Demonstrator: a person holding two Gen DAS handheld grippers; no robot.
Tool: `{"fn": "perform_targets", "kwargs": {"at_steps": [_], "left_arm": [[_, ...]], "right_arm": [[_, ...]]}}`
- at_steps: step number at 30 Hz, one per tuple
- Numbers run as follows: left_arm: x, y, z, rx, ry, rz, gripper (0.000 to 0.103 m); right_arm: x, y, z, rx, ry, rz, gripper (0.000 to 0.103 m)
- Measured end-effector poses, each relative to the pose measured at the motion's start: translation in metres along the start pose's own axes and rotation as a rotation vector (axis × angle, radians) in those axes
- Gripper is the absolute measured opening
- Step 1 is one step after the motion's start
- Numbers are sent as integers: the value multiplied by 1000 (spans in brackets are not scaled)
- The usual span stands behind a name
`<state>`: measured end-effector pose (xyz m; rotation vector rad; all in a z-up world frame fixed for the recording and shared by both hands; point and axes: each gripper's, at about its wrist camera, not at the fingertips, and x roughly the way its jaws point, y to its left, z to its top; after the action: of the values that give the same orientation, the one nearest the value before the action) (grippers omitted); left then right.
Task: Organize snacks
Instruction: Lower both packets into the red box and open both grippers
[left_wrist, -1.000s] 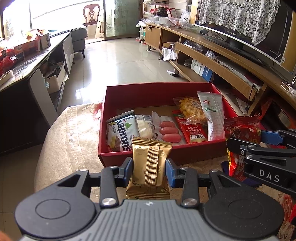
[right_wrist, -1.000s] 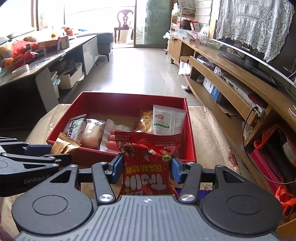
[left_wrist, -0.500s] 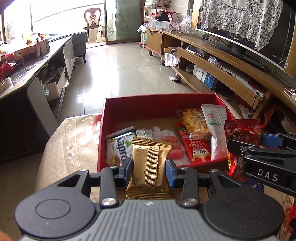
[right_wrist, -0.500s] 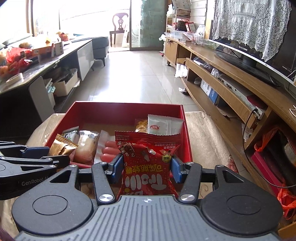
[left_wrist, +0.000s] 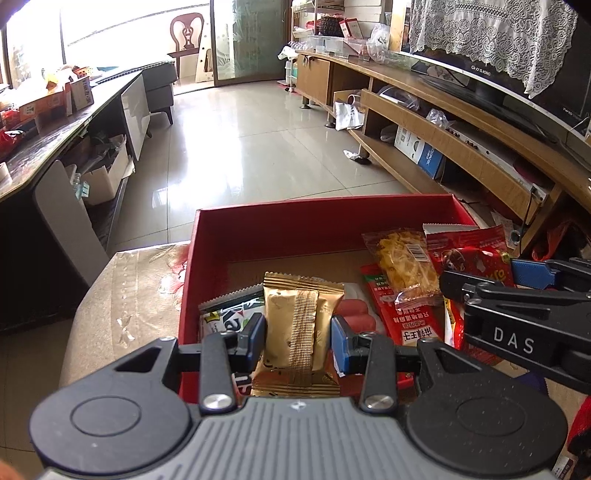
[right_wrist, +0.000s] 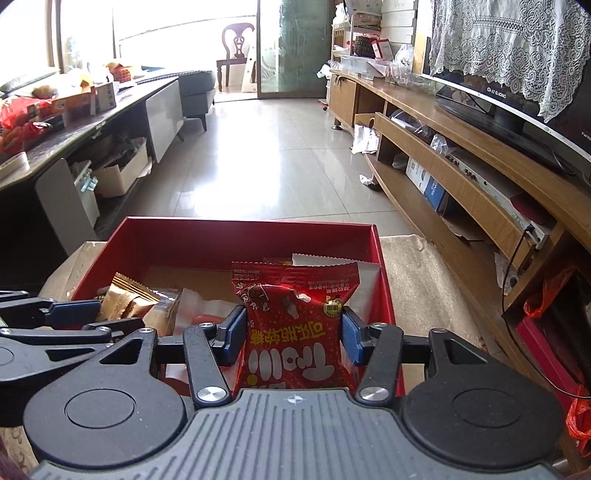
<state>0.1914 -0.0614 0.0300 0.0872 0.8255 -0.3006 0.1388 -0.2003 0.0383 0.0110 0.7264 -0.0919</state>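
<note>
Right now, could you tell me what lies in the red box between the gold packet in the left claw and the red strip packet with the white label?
Pink sausages lie there, partly hidden behind the gold packet, as the left wrist view shows.

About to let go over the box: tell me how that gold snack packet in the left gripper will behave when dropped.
The gold packet, pinched in the left gripper, looks puffy and crinkled, so probably light and soft. Its foil seems slick; it may slide off the wrappers already in the red box. Flat, so unlikely to roll.
</note>
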Motion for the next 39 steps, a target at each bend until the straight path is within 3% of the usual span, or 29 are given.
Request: {"fn": "perform_targets", "kwargs": {"at_steps": [26,33,39], "left_arm": [[37,-8,13,44,-16,21,34],[39,-6,14,22,-8,11,37],[34,-1,18,-10,-9,5,45]], "right_arm": [[46,-4,1,42,5,17,63],[47,-9,3,58,1,21,64],[41,-15,6,83,-13,24,72]]}}
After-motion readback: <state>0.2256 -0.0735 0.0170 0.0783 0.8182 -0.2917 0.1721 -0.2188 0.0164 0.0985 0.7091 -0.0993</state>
